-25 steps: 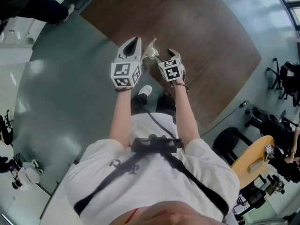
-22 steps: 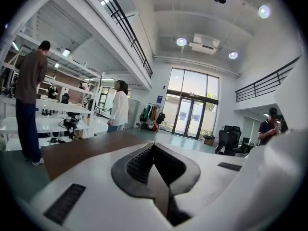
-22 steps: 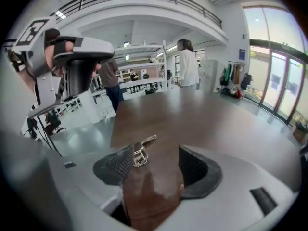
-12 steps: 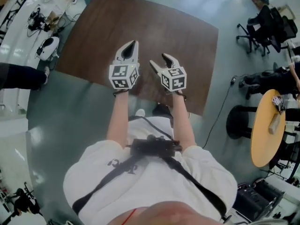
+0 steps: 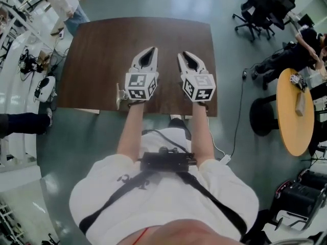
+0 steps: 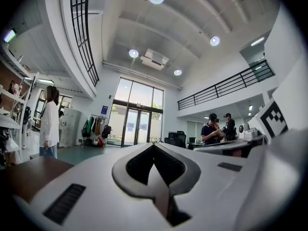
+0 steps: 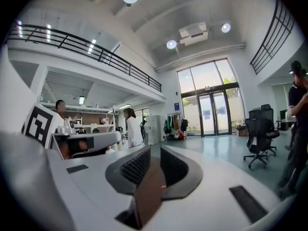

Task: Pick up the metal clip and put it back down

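Note:
The metal clip [image 5: 121, 94] stands small and silvery at the front left edge of the brown table [image 5: 102, 50], just left of my left gripper's marker cube. My left gripper [image 5: 149, 51] hovers over the table's near half with its jaws together and nothing in them; its own view [image 6: 154, 148] shows the tips meeting. My right gripper [image 5: 187, 56] hangs beside it, a hand's width to the right. Its jaws are closing, with a narrow gap left [image 7: 155, 153] through which only the table shows. Neither gripper touches the clip.
A person in white [image 5: 64, 1] stands past the table's far left corner. Office chairs [image 5: 260, 6] are at the back right, with a round yellow table [image 5: 296, 111] and a black stool [image 5: 263, 116] to the right. A cable [image 5: 240, 101] runs along the floor.
The head view has swung, so the table now lies square. The clip, earlier between the two grippers' tips, now sits left of the left gripper. The right jaws have narrowed.

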{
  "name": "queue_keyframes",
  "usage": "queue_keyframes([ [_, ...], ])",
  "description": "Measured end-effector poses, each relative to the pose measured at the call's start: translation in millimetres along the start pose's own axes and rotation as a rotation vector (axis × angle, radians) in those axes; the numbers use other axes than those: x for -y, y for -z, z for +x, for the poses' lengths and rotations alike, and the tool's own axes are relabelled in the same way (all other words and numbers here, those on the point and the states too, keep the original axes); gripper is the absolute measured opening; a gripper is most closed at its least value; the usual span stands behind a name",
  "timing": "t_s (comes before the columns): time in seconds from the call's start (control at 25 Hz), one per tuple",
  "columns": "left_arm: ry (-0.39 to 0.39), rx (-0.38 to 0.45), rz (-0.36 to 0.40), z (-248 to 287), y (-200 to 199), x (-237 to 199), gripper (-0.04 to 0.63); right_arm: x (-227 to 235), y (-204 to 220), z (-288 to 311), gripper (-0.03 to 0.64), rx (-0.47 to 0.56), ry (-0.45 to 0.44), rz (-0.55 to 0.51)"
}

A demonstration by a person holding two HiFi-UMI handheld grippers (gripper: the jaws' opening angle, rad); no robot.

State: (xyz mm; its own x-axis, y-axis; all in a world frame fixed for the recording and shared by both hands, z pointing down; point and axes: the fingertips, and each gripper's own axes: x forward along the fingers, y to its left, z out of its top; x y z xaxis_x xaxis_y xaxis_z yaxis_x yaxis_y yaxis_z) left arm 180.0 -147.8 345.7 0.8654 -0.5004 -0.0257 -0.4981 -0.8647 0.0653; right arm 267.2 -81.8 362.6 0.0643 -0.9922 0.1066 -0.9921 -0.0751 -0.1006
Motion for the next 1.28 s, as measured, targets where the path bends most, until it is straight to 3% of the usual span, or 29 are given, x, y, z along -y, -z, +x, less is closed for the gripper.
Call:
queue_keyframes([
  [0.16,0.019,0.015,-0.002,-2.8,-8.1,14.9,0.011,8.0,-25.3,-22.2,0.010,0.077,0.068,-0.015],
  [0.44,0.050,0.028,0.017,-8.3,-16.5,37.5,0.011,21.4,-40.5,-35.9,0.006,0.118,0.156,-0.070],
  [0.8,0.047,0.032,0.036,-12.0,-24.2,32.5,0.011,15.1,-61.6,-37.2,0.006,0.189,0.171,-0.061],
  [1.28,0.042,0.042,0.035,-0.3,-31.0,35.2,0.011,26.1,-70.8,-35.3,0.007,0.199,0.188,-0.093],
])
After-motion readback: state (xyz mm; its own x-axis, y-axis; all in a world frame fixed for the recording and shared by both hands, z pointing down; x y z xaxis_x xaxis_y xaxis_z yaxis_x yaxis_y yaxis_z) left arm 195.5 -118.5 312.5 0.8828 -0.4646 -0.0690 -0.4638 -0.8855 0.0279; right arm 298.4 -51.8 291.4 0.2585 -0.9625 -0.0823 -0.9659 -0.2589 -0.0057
